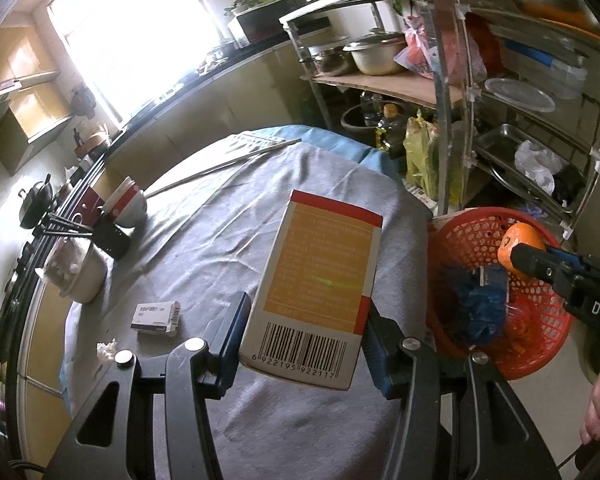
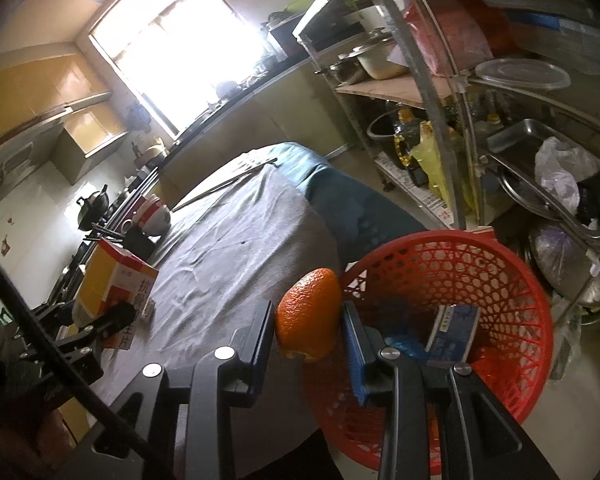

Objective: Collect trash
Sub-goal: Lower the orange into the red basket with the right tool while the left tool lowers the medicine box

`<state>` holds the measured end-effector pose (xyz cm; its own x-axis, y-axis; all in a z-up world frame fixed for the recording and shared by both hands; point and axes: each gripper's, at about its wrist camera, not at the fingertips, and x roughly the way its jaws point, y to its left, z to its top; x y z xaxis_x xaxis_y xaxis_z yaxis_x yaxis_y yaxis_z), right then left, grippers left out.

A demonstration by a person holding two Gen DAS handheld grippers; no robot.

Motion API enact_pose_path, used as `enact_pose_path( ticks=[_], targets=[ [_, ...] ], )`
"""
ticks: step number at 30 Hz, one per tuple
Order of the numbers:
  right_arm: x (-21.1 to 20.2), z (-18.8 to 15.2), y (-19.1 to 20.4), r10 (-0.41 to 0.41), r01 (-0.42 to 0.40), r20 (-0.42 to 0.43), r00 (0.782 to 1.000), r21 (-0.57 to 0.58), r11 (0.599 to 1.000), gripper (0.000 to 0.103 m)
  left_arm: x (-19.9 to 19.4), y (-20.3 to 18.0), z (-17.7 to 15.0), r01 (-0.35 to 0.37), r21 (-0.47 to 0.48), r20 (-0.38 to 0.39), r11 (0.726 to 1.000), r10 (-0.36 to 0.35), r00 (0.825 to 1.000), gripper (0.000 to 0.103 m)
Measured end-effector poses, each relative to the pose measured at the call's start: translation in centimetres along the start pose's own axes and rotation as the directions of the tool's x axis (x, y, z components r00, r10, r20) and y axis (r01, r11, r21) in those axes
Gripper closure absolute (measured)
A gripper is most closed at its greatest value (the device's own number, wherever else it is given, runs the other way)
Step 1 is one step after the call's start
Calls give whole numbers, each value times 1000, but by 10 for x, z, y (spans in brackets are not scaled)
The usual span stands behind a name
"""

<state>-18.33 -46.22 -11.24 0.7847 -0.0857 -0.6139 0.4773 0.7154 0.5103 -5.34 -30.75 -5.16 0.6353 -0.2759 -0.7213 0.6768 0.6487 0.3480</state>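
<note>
Mid-delivery toward the red basket [image 2: 512, 280] just off the table's [image 1: 228, 216] right edge, already holding a blue packet [image 2: 454, 332]. Left gripper [image 1: 304, 332] clamped on the orange-and-white box [image 1: 320, 280] above the cloth; right gripper [image 2: 306, 330] clenched on orange peel [image 2: 310, 314] at the basket's near rim. Next: carry both over the basket and release; small box [image 1: 158, 316] and tissue scrap [image 1: 107, 350] left on the table's left
</note>
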Motion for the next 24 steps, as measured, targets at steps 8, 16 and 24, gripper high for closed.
enact_pose_path(
  ticks=[8,16,24],
  targets=[
    [-13,0,-21,-37,37,17,999,35,999,67,-3,-20,5,30,42,12,999,-31,999,48],
    [-24,-2,-37,-68,67,22,997,63,996,67,-3,-37,8,63,78,9,995,-64,998,48],
    [-29,-5,-53,-90,88,23,996,89,992,67,1,-53,7,110,101,-9,989,-110,994,48]
  ],
)
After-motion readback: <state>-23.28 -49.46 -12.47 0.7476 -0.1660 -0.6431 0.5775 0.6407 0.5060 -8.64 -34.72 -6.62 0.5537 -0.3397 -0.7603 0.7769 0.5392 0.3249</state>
